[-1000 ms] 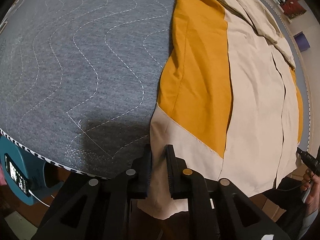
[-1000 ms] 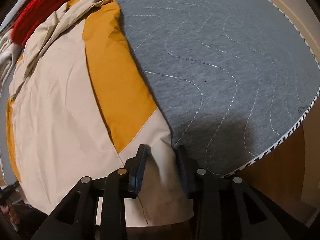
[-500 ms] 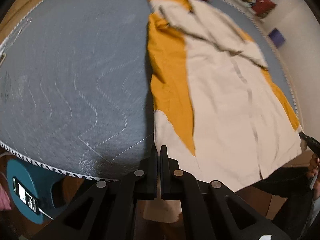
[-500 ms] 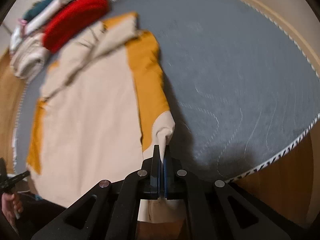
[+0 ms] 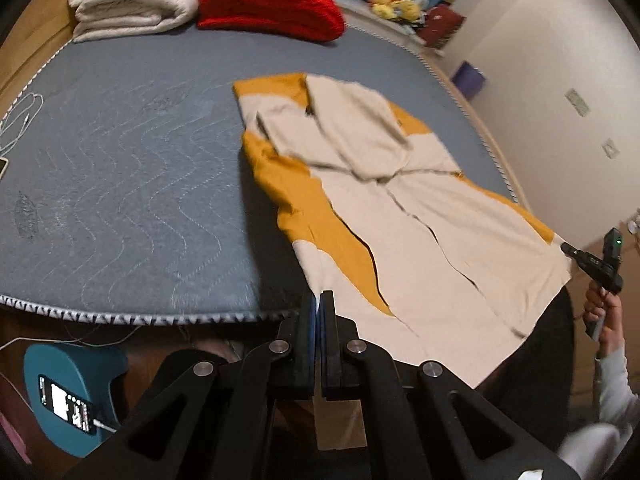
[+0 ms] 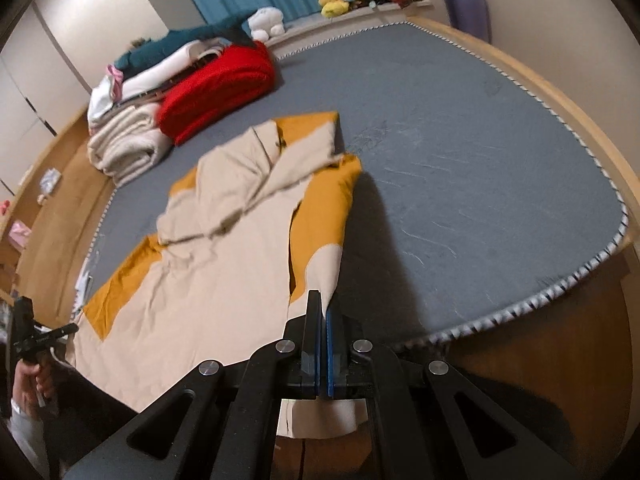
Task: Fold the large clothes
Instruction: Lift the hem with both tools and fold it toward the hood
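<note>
A: Left gripper (image 5: pixel 320 300)?
B: Bottom centre of its own view, jaws pressed together, cream cloth pinched between. It also shows at lower left of the right wrist view.

A: Right gripper (image 6: pixel 323 304)?
B: Same: bottom centre, jaws closed on cloth. At right edge of the left view, a hand (image 5: pixel 604 316) grips its handle, pale sleeve below.

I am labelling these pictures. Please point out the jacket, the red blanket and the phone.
jacket (image 5: pixel 436 216): left wrist view, beige front panel.
red blanket (image 6: pixel 216 92): right wrist view, middle of the folded bundle.
phone (image 5: pixel 66 402): left wrist view, lit screen.
</note>
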`<action>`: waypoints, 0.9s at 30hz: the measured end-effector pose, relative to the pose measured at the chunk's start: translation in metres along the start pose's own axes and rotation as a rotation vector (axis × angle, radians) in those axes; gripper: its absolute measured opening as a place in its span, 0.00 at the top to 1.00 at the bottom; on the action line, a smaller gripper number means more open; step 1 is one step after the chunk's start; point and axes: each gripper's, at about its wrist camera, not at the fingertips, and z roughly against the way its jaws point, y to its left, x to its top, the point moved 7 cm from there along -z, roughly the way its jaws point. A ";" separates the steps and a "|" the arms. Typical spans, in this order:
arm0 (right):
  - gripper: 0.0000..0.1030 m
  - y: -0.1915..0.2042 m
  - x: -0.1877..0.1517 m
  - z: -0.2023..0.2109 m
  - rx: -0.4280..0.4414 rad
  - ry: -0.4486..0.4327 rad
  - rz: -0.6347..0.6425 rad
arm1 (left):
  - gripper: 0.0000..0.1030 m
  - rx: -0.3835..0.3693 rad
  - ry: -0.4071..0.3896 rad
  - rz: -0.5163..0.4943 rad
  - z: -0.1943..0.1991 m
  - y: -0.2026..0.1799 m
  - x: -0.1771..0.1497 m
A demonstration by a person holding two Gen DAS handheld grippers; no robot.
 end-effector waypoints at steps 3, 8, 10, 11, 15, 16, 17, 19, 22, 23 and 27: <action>0.99 -0.003 -0.017 0.047 -0.015 -0.038 0.009 | 1.00 -0.027 -0.014 0.009 0.024 -0.004 -0.012; 0.99 -0.006 -0.021 0.065 -0.016 -0.048 -0.008 | 1.00 -0.050 -0.024 0.059 0.010 0.001 -0.009; 0.99 -0.006 -0.006 0.051 -0.021 -0.050 0.005 | 1.00 -0.055 -0.025 0.084 -0.008 0.009 0.004; 0.99 -0.005 0.003 0.040 -0.023 -0.046 0.005 | 1.00 -0.049 -0.029 0.090 -0.018 0.015 0.015; 0.99 -0.006 0.051 -0.021 -0.006 -0.034 -0.008 | 1.00 -0.031 -0.042 0.161 -0.065 0.043 0.059; 0.99 -0.008 0.061 -0.034 -0.005 -0.034 -0.013 | 1.00 -0.026 -0.045 0.175 -0.082 0.051 0.075; 0.99 -0.011 0.078 -0.054 0.006 -0.033 -0.021 | 1.00 -0.031 -0.045 0.191 -0.093 0.056 0.085; 0.99 -0.016 0.104 -0.088 0.011 -0.028 -0.046 | 1.00 -0.043 -0.038 0.229 -0.119 0.066 0.107; 0.99 -0.024 0.145 -0.158 -0.016 0.016 -0.061 | 1.00 -0.016 -0.012 0.259 -0.163 0.082 0.136; 0.99 -0.026 0.153 -0.176 -0.025 0.030 -0.064 | 1.00 0.001 -0.003 0.266 -0.179 0.089 0.143; 0.99 -0.035 0.169 -0.254 -0.068 0.096 -0.074 | 1.00 0.029 0.072 0.361 -0.225 0.115 0.151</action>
